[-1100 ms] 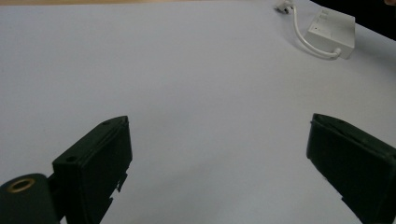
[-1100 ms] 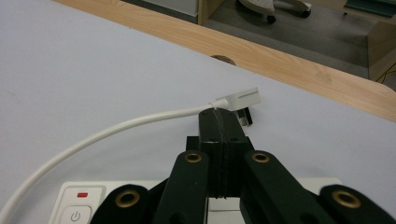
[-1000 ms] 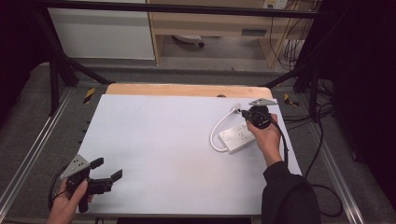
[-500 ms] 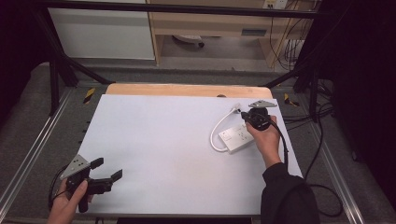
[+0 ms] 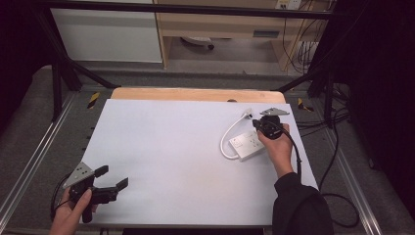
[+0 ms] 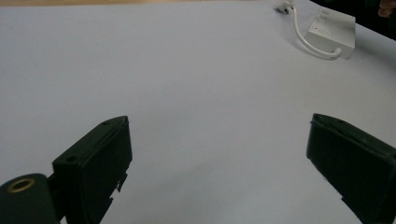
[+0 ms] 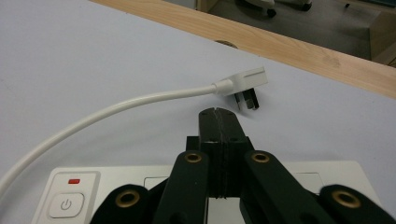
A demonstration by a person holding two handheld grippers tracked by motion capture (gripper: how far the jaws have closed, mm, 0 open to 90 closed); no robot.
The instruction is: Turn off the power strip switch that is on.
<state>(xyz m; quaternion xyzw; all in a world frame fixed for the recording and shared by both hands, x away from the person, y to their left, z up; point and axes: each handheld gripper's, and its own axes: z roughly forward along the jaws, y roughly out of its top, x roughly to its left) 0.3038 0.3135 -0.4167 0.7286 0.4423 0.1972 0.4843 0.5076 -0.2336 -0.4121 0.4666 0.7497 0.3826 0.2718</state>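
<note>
Power strip (image 7: 205, 186) under the closed right claw (image 5: 258, 123), plug (image 7: 243, 86) just ahead.
Rigid, light plastic block with a springy cord (image 7: 116, 109); best taken across its narrow sides. Right jaws pressed together, empty; left claw (image 6: 217, 158) gapes apart, far off. Nothing has shifted since earlier frames.

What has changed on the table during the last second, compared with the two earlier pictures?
Nothing has visibly changed. The right tool stays shut over the white power strip, holding nothing, with the plug lying just beyond its tip. The left tool stays open and empty near the front left corner of the white table.
</note>
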